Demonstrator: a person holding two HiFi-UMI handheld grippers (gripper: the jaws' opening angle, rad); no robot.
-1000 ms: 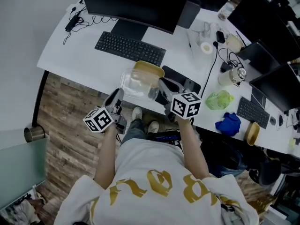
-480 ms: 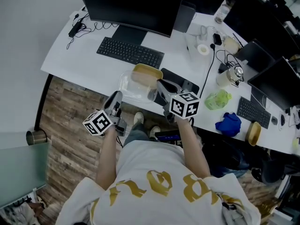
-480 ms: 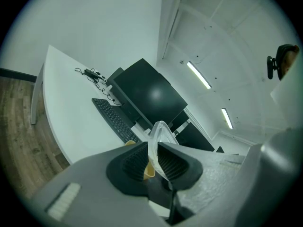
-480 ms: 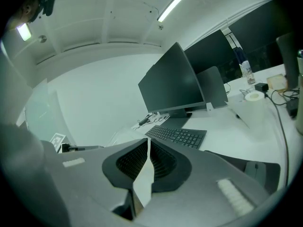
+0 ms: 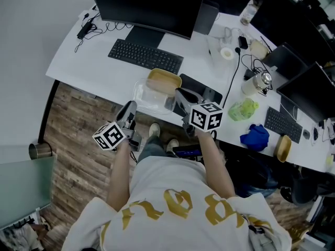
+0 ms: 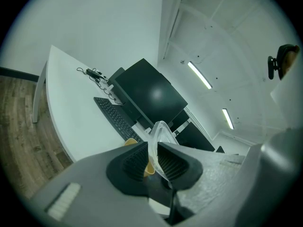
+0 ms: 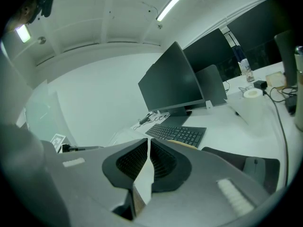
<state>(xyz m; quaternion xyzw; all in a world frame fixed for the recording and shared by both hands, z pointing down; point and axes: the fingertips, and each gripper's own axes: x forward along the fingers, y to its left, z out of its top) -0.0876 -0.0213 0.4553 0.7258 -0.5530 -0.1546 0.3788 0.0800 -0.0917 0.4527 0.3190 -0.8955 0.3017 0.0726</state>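
Observation:
In the head view a clear plastic bag [image 5: 151, 97] hangs over the near edge of the white desk [image 5: 89, 61], stretched between my two grippers. A yellow rounded thing [image 5: 164, 81] shows at the bag's far side; whether it is inside I cannot tell. My left gripper [image 5: 130, 107] is shut on the bag's left edge, and in the left gripper view the clear film [image 6: 159, 132] rises out of the shut left gripper [image 6: 152, 148]. My right gripper [image 5: 178, 93] is shut on the bag's right edge. The right gripper view shows a pale strip of film [image 7: 143, 176] pinched in the right gripper [image 7: 147, 148].
A black keyboard [image 5: 145, 56] and a dark monitor [image 5: 149, 4] stand behind the bag. A black mat [image 5: 203, 90] lies to the right. Further right are a tape roll [image 5: 227, 53], a green bag [image 5: 243, 110] and a blue cloth [image 5: 255, 138]. Wooden floor [image 5: 73, 135] lies below.
Both grippers stay shut on the bag. The view has shifted only slightly, and a yellow edge now shows just past the right jaws.

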